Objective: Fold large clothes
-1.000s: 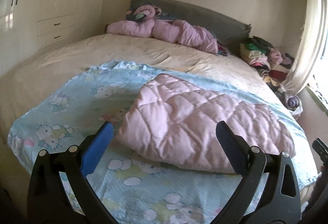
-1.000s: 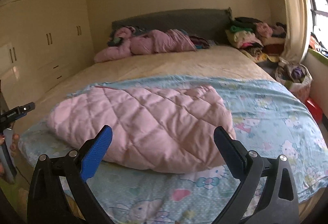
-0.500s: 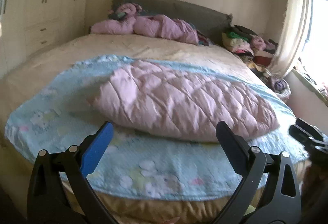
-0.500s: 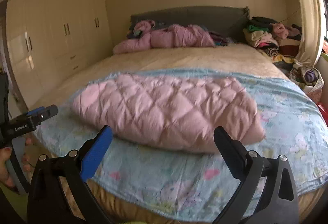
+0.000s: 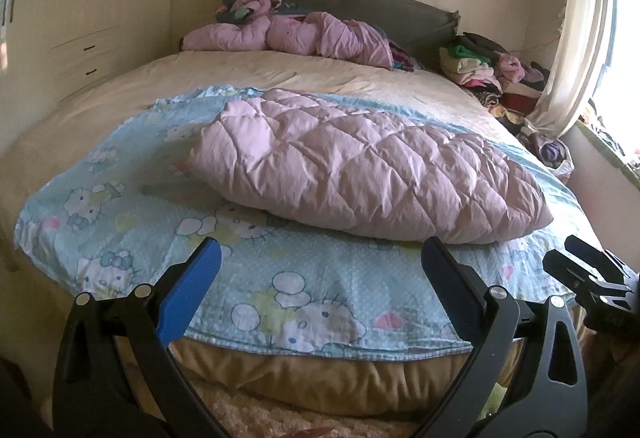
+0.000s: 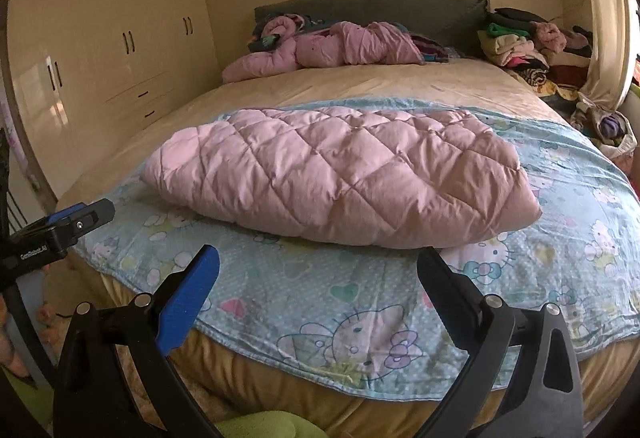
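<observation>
In the left wrist view, the left gripper (image 5: 320,266) hangs with fingers wide and empty over the foot of the bed (image 5: 320,370), while the pink quilted garment (image 5: 360,169) lies in a compact bundle on the blue cartoon sheet (image 5: 132,213); a good next grasp would probably take the near left hem low and flat. In the right wrist view, the right gripper (image 6: 318,270) is equally wide and empty, so it should likely pinch the matching right edge to keep the fold square.
</observation>
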`<state>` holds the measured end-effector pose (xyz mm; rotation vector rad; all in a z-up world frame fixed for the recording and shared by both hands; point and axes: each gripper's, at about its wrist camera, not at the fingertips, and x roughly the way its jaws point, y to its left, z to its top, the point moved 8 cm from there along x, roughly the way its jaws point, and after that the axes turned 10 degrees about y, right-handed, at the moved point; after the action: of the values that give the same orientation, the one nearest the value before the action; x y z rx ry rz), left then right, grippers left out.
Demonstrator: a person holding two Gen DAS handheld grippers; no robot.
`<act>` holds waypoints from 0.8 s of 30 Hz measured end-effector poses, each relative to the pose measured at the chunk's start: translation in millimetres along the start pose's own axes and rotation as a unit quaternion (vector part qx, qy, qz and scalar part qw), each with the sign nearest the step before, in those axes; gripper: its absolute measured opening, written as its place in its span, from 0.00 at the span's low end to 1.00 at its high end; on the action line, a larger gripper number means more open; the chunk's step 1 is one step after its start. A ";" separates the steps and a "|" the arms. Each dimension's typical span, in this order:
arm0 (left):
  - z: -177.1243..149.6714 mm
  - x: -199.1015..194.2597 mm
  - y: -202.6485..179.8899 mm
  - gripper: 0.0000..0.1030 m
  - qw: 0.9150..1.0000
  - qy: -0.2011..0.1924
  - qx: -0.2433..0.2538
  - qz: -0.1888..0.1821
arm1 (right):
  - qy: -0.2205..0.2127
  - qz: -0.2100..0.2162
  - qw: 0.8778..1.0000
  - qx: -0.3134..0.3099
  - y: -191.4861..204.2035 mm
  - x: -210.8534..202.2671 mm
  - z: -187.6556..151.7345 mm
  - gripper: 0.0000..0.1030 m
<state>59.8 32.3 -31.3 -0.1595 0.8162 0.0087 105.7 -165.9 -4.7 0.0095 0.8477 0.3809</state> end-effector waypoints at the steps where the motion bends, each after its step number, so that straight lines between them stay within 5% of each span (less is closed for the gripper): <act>1: -0.5 -0.2 1.0 0.91 1.000 0.000 -0.001 0.002 | 0.000 0.000 1.000 -0.001 0.8 -0.1 0.0 0.96; 24: -1.1 -6.3 7.3 0.91 1.000 -0.005 -0.003 0.012 | 0.000 0.003 1.000 -0.003 4.0 -1.6 0.1 0.96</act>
<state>54.2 39.7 -28.5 -0.1549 0.8086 0.0337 103.5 -162.7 -2.8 0.0064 0.8467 0.3881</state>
